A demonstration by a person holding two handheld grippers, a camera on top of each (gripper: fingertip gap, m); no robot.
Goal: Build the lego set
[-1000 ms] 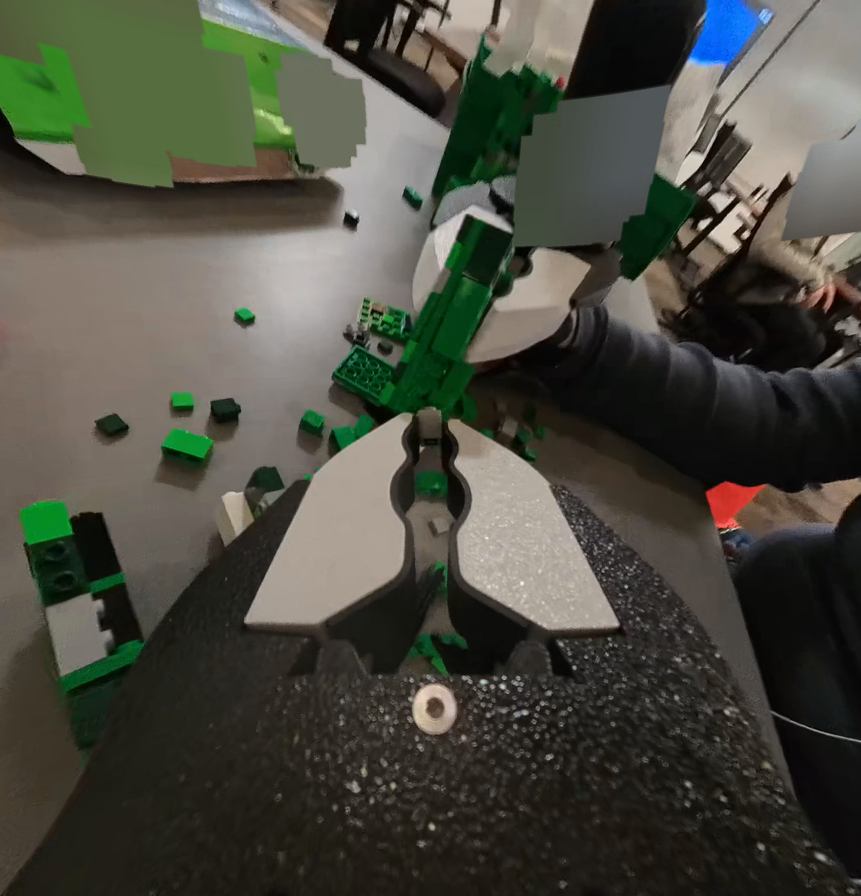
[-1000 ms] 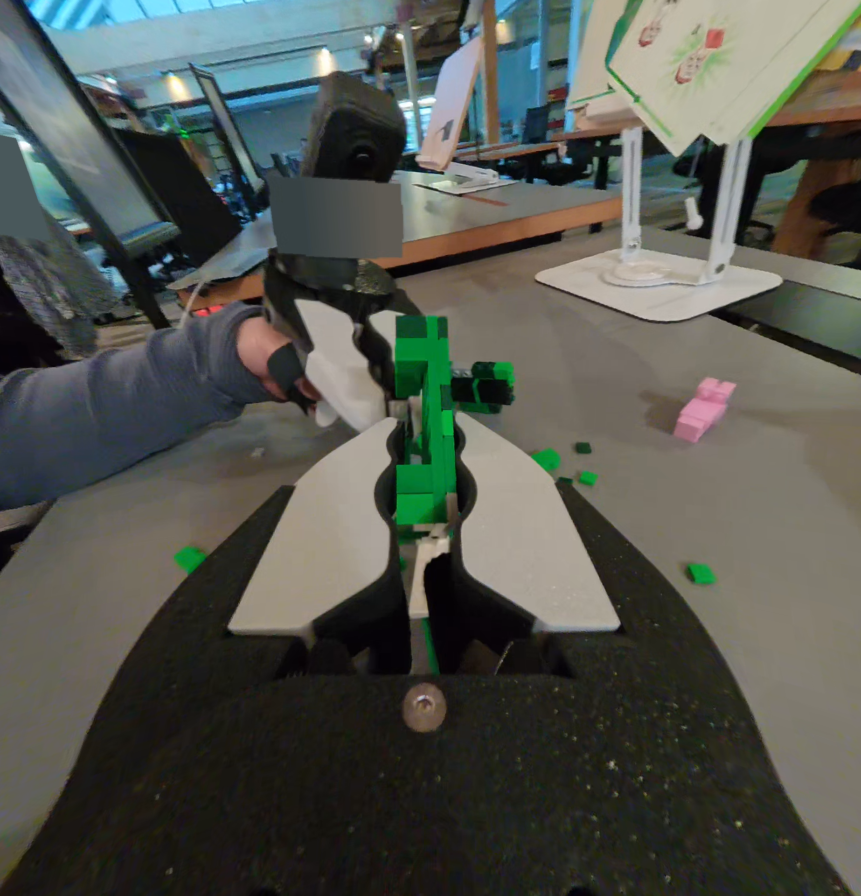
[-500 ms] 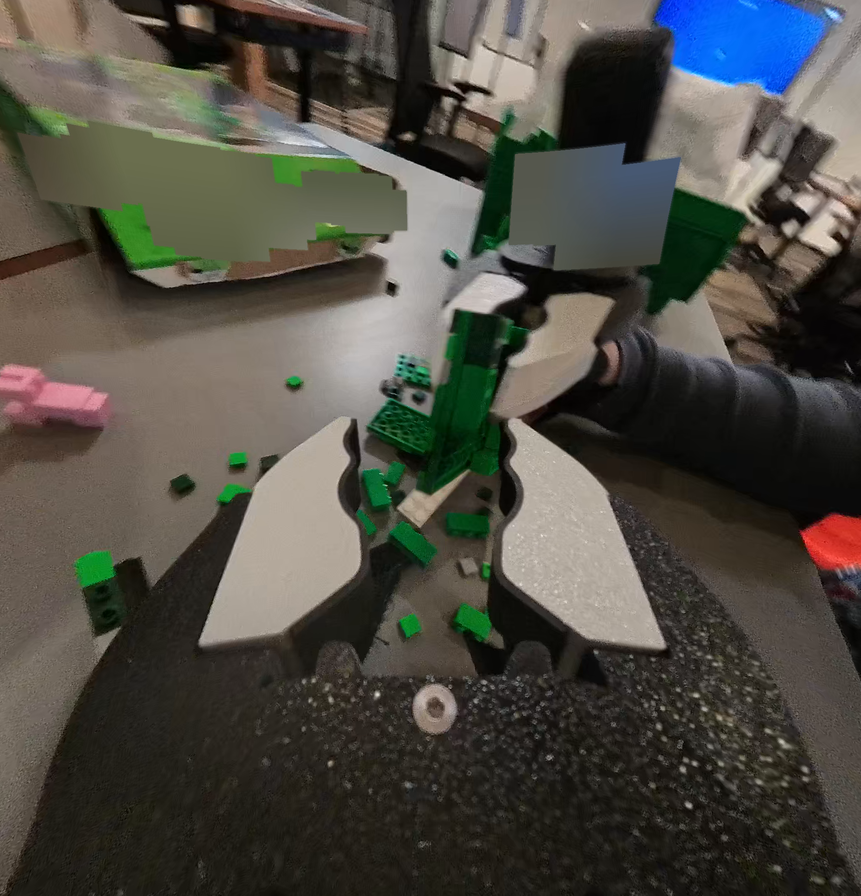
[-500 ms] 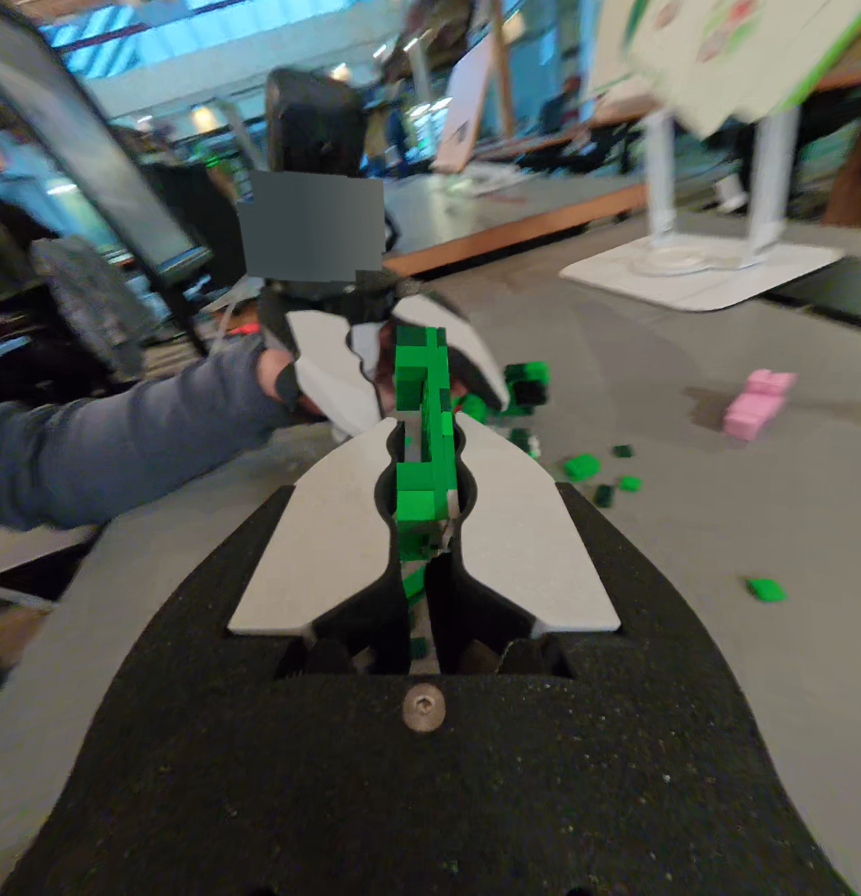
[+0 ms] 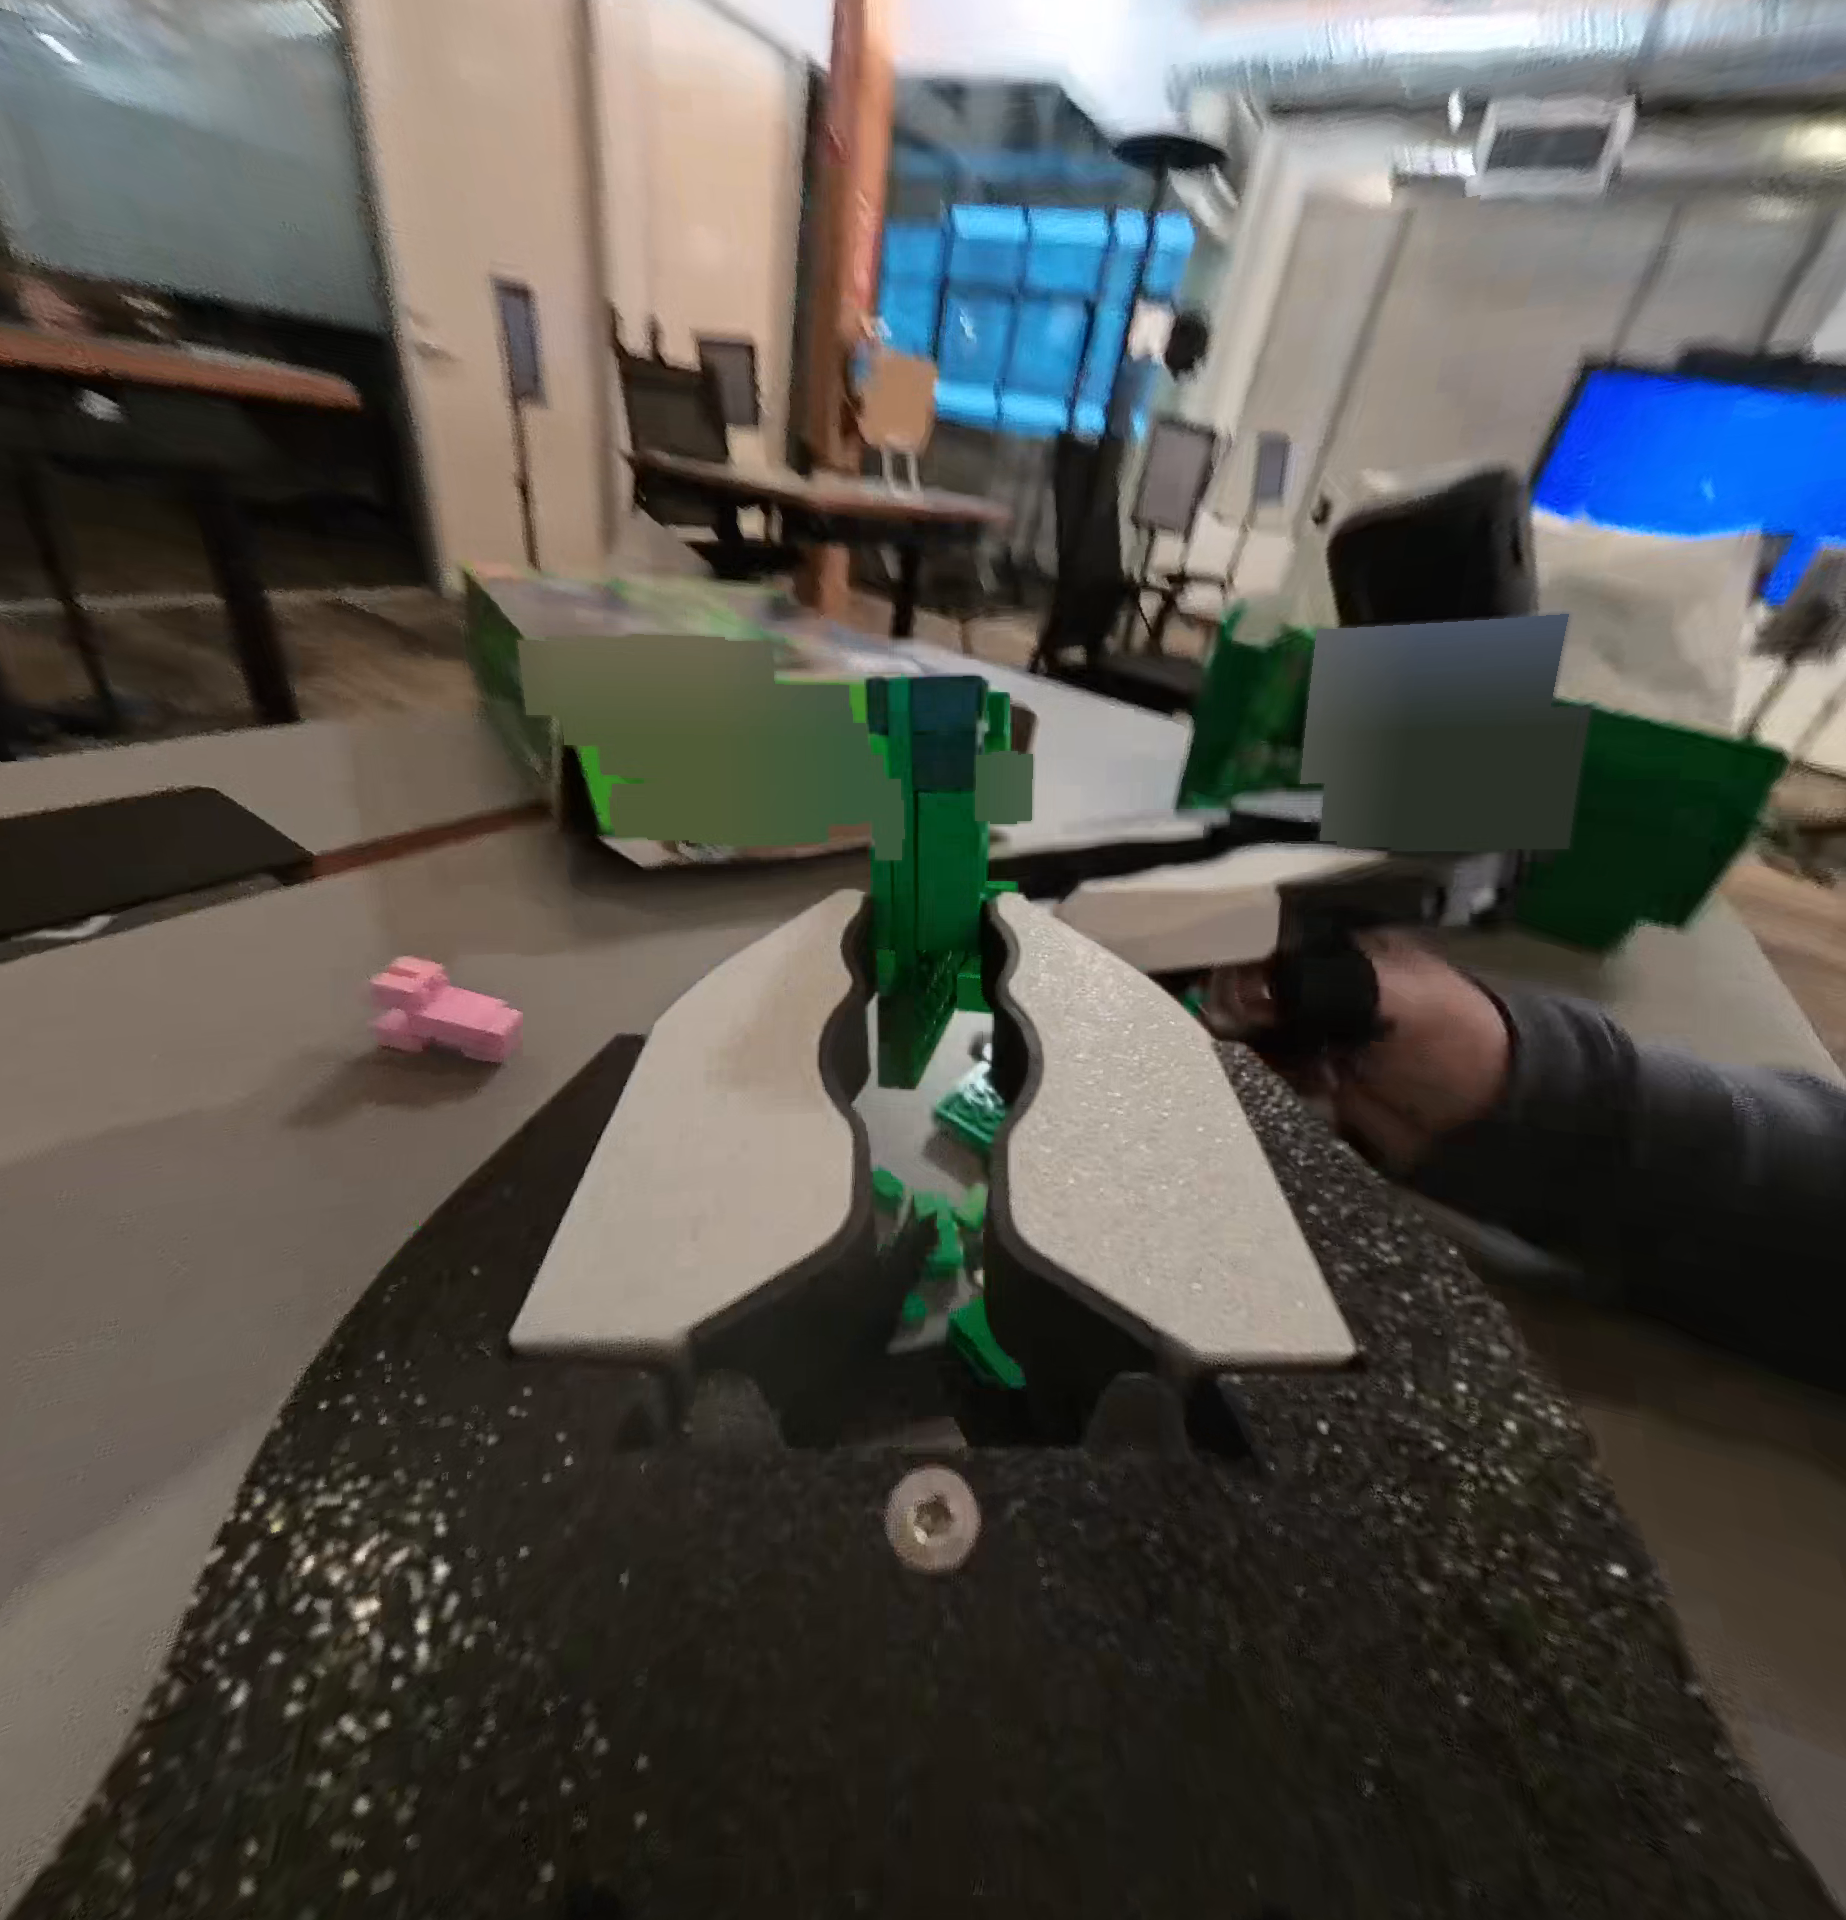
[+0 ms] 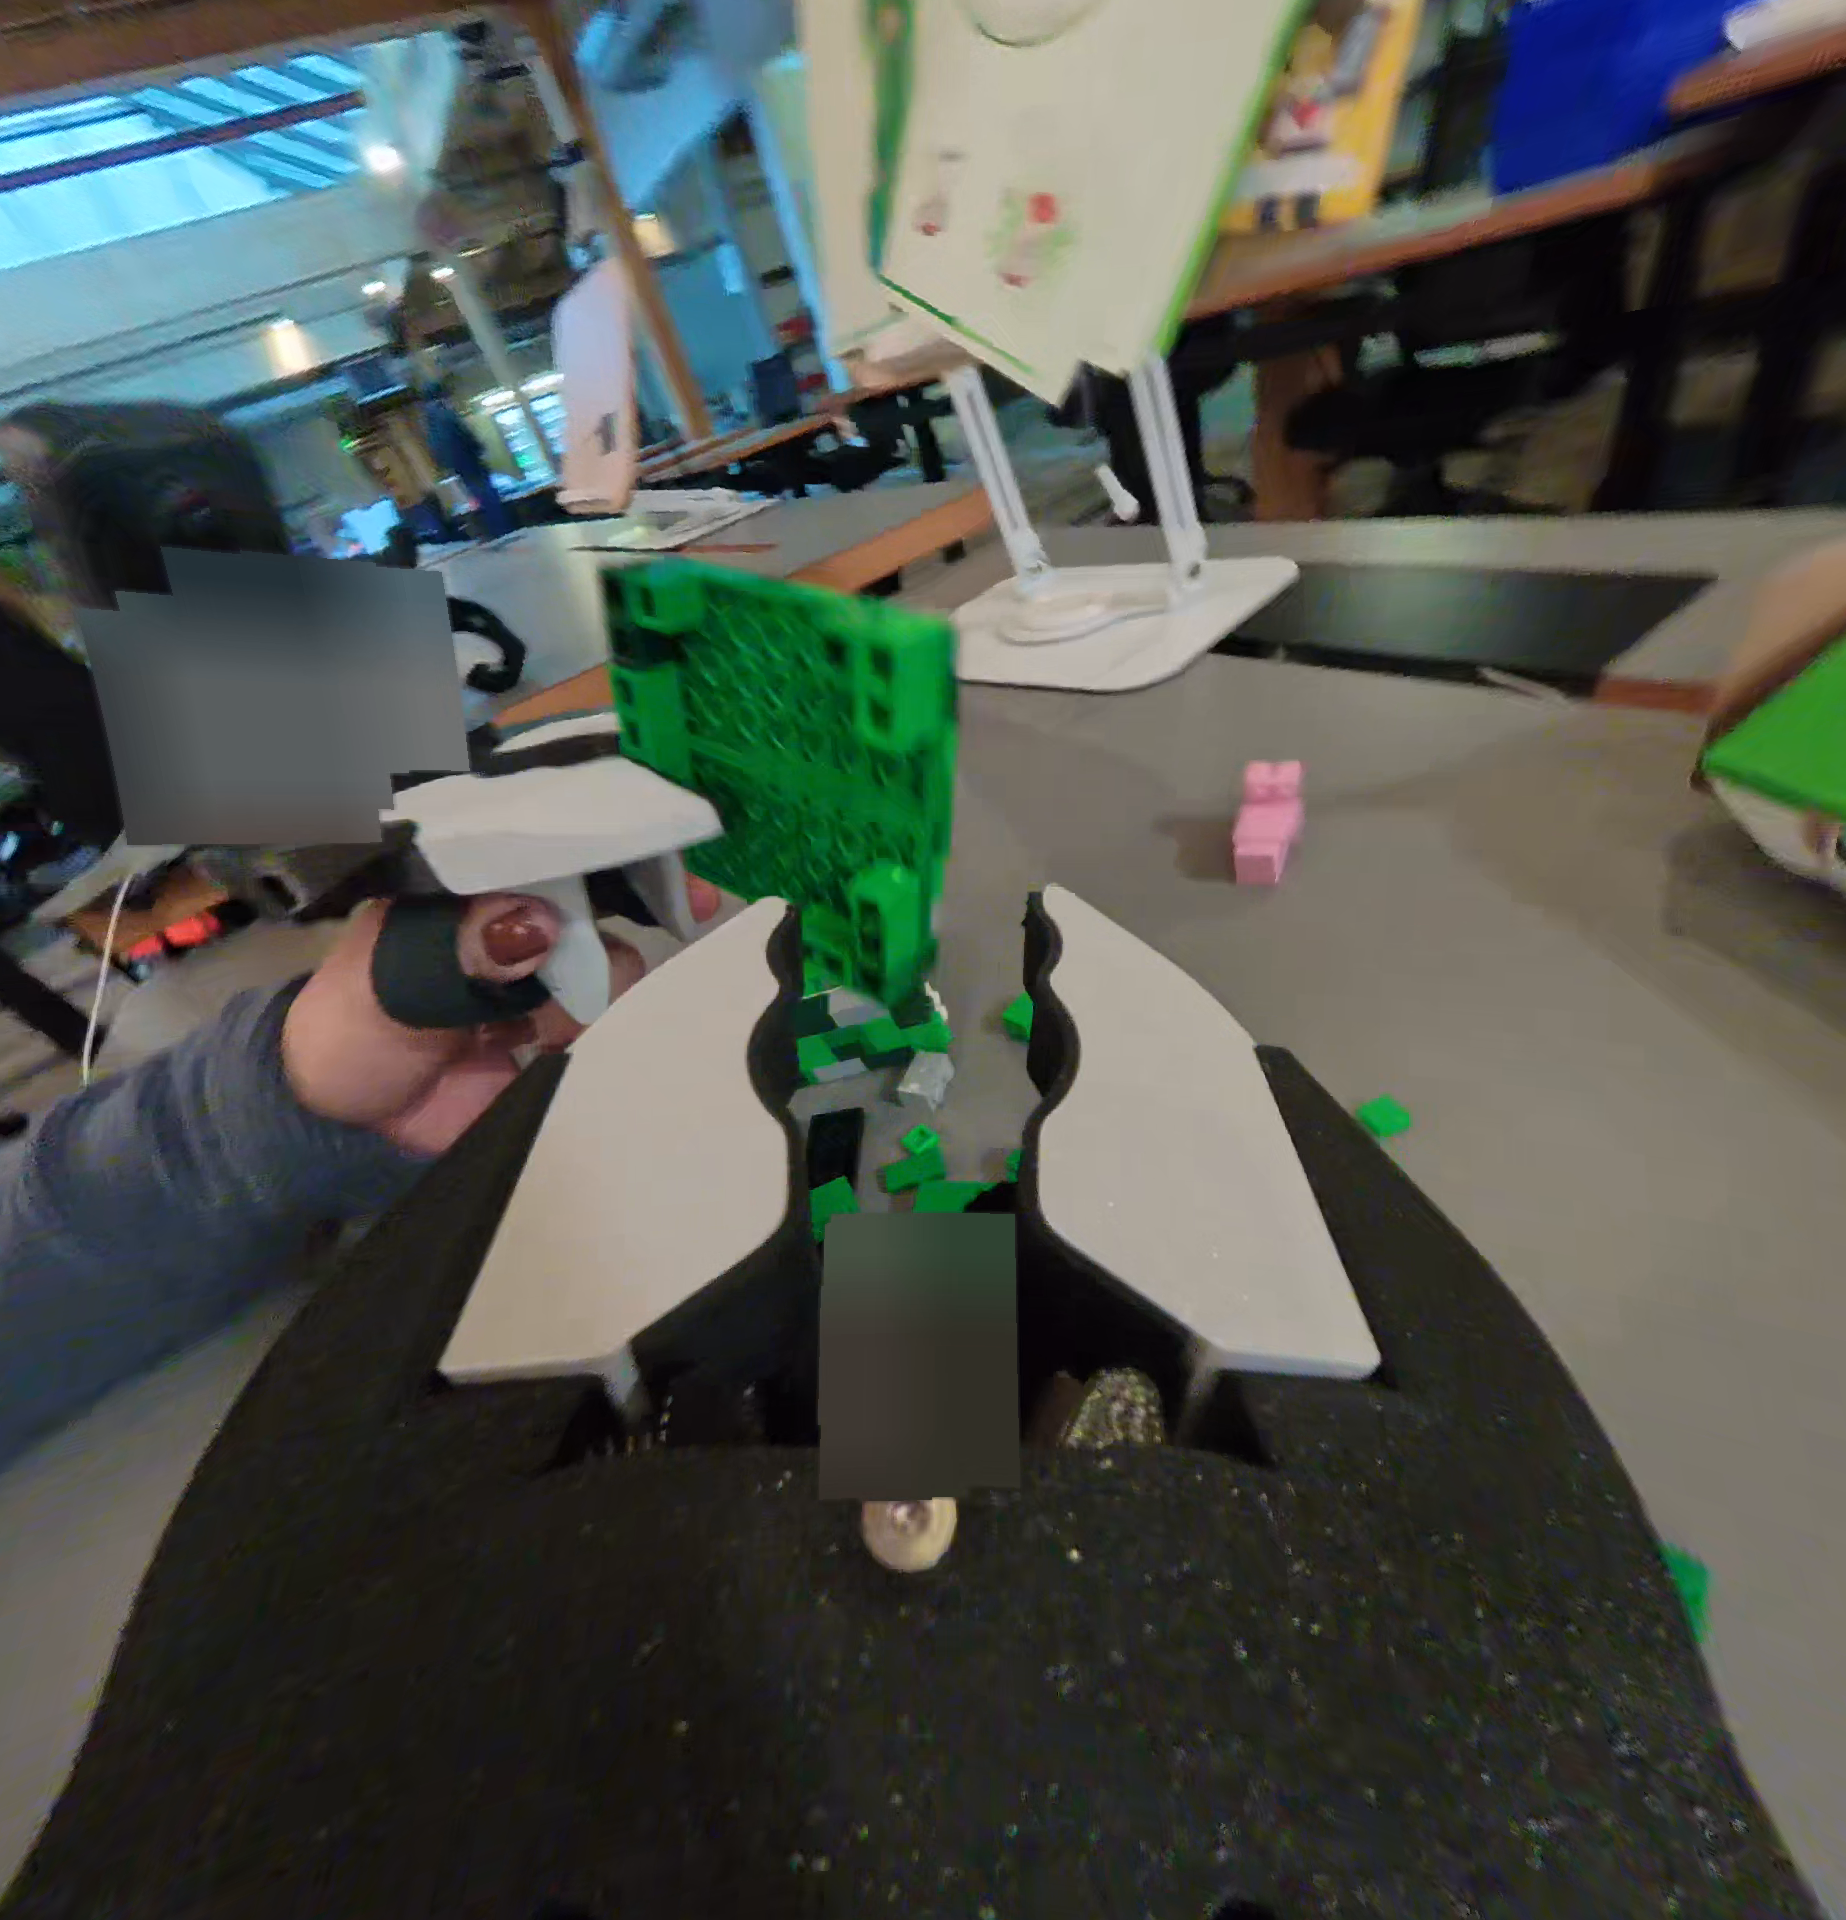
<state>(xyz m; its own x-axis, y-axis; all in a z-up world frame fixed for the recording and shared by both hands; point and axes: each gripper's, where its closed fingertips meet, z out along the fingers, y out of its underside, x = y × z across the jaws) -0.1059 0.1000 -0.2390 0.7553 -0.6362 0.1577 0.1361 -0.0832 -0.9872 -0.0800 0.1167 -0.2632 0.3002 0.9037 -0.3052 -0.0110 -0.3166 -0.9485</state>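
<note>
My left gripper clamps the green lego build at its fingertips, holding it upright above the grey table. My right gripper stands released, jaws apart, just beside that build. Loose green bricks lie below; a pink lego pig sits far left.

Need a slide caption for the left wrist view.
Left tongs gripping the green lego build above scattered bricks; pink pig on table.
</note>
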